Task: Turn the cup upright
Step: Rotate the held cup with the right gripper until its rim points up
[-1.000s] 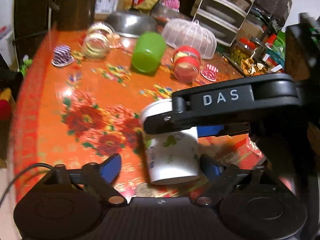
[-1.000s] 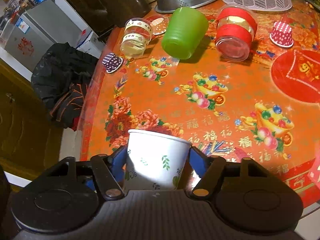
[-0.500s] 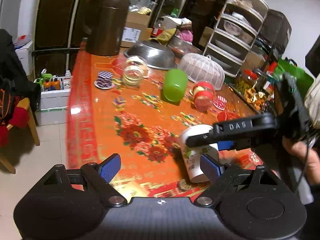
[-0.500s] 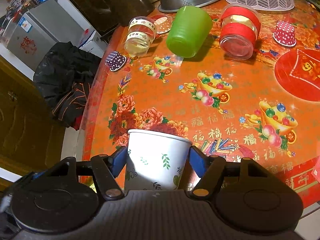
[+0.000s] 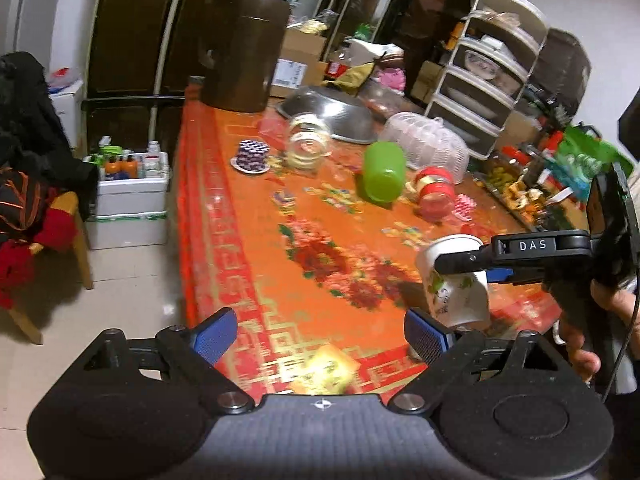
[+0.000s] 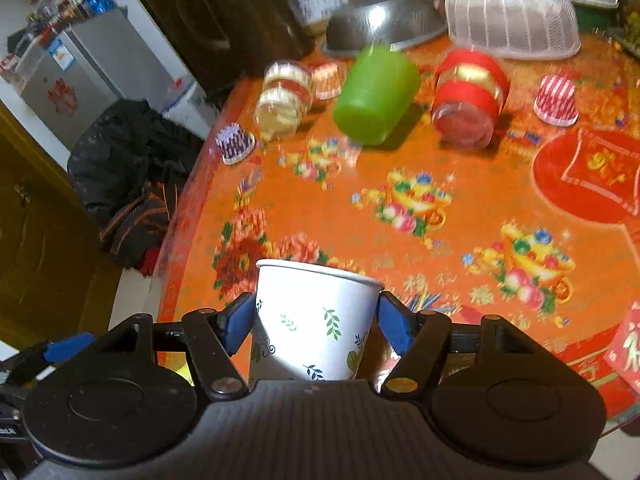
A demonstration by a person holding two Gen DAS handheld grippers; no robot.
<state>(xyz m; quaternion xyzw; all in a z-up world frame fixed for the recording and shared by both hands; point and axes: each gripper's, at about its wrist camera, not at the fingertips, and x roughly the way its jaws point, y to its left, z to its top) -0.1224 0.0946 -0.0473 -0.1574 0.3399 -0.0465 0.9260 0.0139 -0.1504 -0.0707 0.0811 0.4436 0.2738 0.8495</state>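
Note:
A white paper cup with green leaf print [image 6: 316, 320] stands rim up between the blue pads of my right gripper [image 6: 316, 320], which is shut on it just above the near edge of the orange table [image 6: 460, 220]. In the left wrist view the same cup [image 5: 456, 292] shows at the right, slightly tilted, held by the black right gripper [image 5: 460, 258]. My left gripper [image 5: 320, 336] is open and empty, pulled back over the table's near left corner, apart from the cup.
A green plastic cup [image 6: 374, 96], a clear jar [image 6: 284, 98] and a red-banded jar [image 6: 468, 100] lie on their sides further back. Small patterned paper cups [image 6: 556, 100], a steel bowl [image 6: 384, 20] and a mesh food cover [image 6: 512, 20] stand behind. The floor drops off at the left.
My left gripper has drawn back and to the left, away from the cup. My right gripper still holds the cup and has shifted slightly.

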